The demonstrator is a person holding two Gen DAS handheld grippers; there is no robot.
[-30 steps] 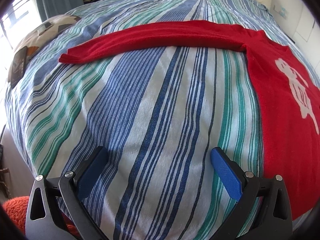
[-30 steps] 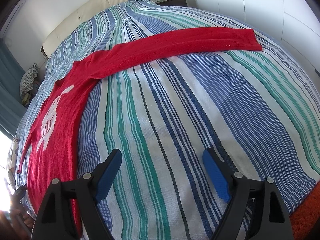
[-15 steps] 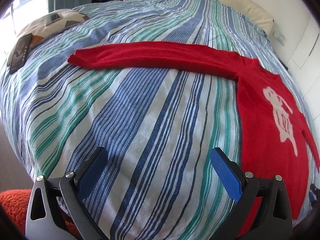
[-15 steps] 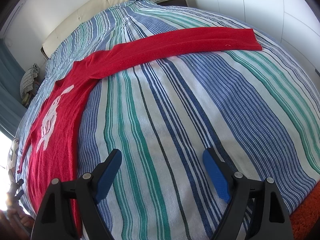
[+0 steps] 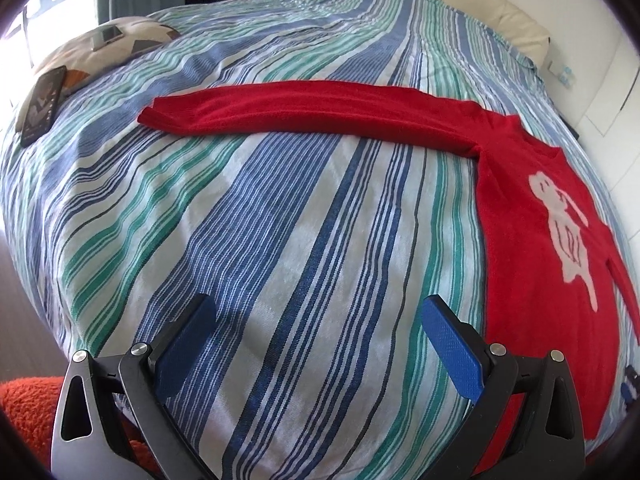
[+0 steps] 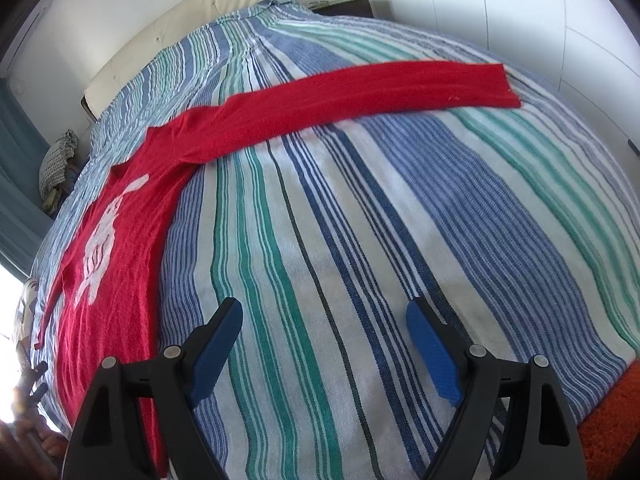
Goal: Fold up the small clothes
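Note:
A red long-sleeved sweater (image 5: 532, 264) with a white figure on its front lies flat on the striped bedspread (image 5: 280, 220). One sleeve (image 5: 304, 116) stretches out to the left in the left wrist view. In the right wrist view the sweater's body (image 6: 116, 248) lies at the left and its other sleeve (image 6: 360, 92) stretches right. My left gripper (image 5: 318, 316) is open and empty, above the bedspread near the bed's front edge, left of the sweater's body. My right gripper (image 6: 324, 320) is open and empty, right of the body and well short of the sleeve.
A phone (image 5: 42, 106) and a patterned cushion (image 5: 108, 46) lie at the bed's left edge. A cream headboard (image 6: 180, 36) is at the far end. An orange rug (image 6: 612, 420) lies beside the bed. White wardrobe doors (image 6: 540, 12) stand to the right.
My left gripper has drawn back and turned, so more of the sleeve and the sweater's body shows. My right gripper has hardly moved.

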